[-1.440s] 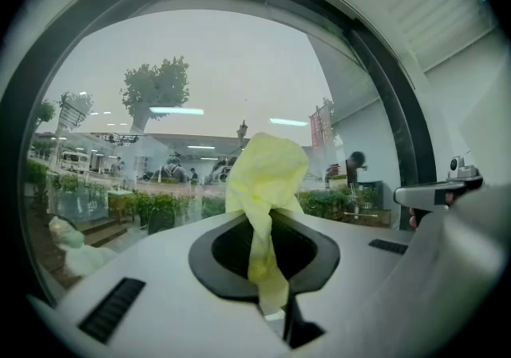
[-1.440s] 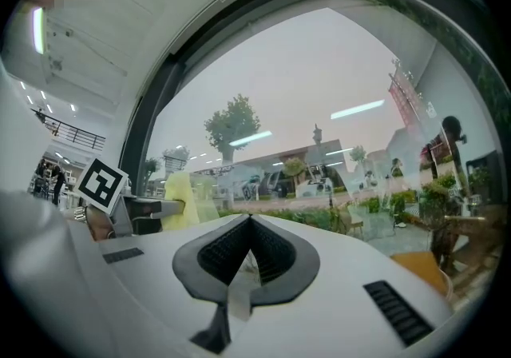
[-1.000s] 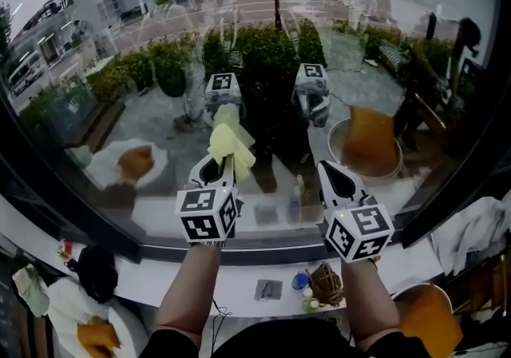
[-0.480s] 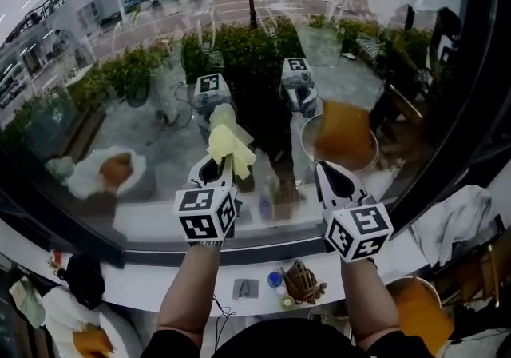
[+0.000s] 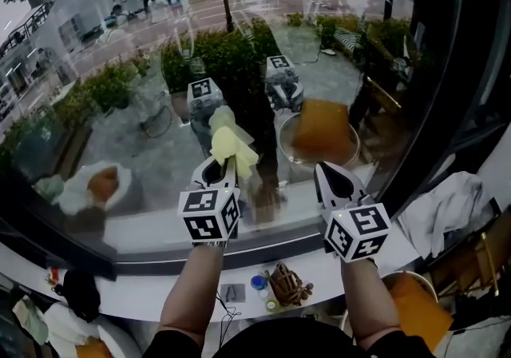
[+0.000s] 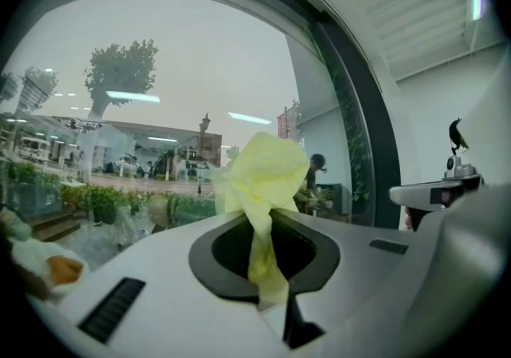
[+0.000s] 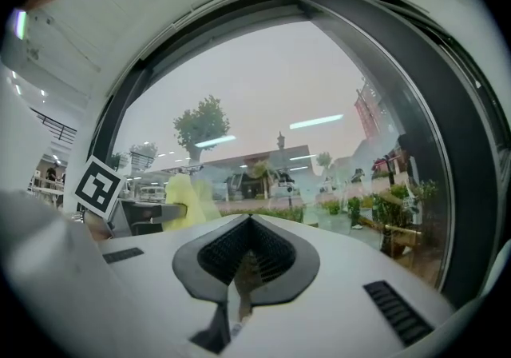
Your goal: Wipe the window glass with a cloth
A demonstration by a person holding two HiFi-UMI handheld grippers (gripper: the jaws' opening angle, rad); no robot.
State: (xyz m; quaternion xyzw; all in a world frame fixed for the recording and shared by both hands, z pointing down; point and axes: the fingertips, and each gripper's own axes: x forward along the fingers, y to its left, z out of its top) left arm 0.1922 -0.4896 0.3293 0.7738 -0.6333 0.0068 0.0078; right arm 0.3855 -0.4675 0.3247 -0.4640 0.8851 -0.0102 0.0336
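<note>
The window glass point(image 5: 144, 109) fills the head view, with street and plants behind it and reflections on it. A yellow cloth point(image 5: 231, 147) sticks out of my left gripper point(image 5: 221, 175), which is shut on it. The cloth's top sits right at the glass, meeting its own reflection. In the left gripper view the cloth point(image 6: 265, 177) bunches above the closed jaws of the left gripper point(image 6: 268, 272). My right gripper point(image 5: 335, 182) is held beside it, shut and empty, pointing at the glass. The right gripper point(image 7: 243, 264) view shows the cloth point(image 7: 188, 200) to its left.
A dark window frame point(image 5: 447, 93) runs down the right side. A white sill point(image 5: 152, 224) lies below the glass. On the ledge under my arms are a brown tangled object point(image 5: 286, 284), a blue cap point(image 5: 257, 283) and a white rag point(image 5: 451, 204) at the right.
The view has swung to the right along the window, so the outdoor scene and ledge items slid left. Both grippers keep the same pose, and the cloth stays gripped at the glass.
</note>
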